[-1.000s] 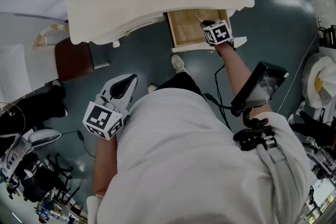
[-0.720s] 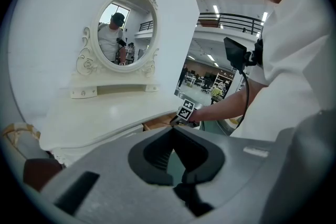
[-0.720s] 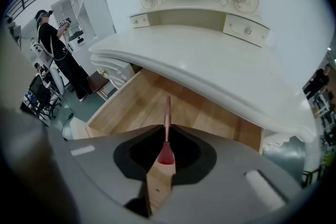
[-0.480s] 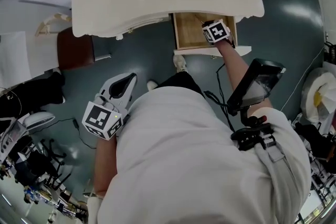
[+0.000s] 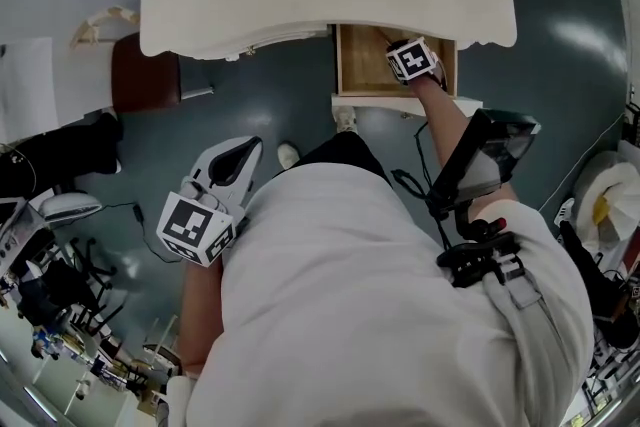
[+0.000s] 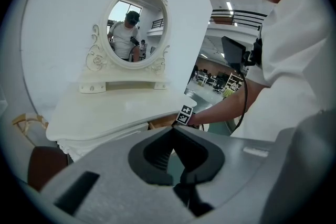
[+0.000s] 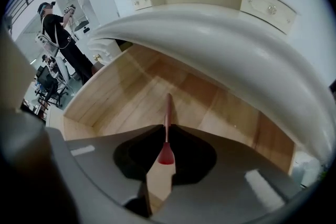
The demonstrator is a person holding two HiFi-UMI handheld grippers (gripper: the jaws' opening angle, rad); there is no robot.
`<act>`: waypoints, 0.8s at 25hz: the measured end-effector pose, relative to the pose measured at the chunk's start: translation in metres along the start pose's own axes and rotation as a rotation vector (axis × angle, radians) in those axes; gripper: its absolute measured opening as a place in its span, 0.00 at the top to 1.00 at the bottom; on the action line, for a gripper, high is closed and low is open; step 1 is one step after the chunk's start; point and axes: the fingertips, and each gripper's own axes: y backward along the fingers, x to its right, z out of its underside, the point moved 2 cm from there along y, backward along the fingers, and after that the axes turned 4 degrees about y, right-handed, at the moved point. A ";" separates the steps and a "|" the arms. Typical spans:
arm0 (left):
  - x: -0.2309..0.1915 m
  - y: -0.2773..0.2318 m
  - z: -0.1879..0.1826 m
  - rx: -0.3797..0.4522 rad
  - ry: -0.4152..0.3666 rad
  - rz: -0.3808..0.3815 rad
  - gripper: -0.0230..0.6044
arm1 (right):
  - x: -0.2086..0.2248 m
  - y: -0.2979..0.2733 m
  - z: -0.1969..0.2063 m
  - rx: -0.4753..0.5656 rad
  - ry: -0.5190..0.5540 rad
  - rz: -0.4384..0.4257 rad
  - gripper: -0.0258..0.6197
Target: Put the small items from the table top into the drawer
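The right tongs (image 7: pixel 167 127) are clenched on a red spatula (image 7: pixel 167 113), holding it over the open drawer (image 7: pixel 121 99) under the tabletop (image 7: pixel 220 34). The left tongs (image 6: pixel 172 131) hang closed and empty.

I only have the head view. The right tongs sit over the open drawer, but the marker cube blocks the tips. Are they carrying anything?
Observer: Yes. In the right gripper view, the right tongs are clamped on a thin red tool. Its stem sticks out past the tips, over the drawer.
Operator: Is anything lying in the drawer?
Observer: The part of the drawer floor that this view shows is bare wood. No other item is visible there.
Operator: And the left tongs?
Observer: In the left gripper view, the left tongs are shut with nothing between them, and they point toward an oval mirror.
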 end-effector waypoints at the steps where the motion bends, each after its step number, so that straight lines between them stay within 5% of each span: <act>1: 0.001 -0.002 -0.001 -0.002 0.005 -0.004 0.96 | 0.001 -0.001 0.001 -0.001 0.001 -0.004 0.89; 20: 0.002 0.009 0.014 0.005 0.055 -0.057 0.96 | -0.019 -0.023 -0.006 -0.031 0.040 -0.051 0.85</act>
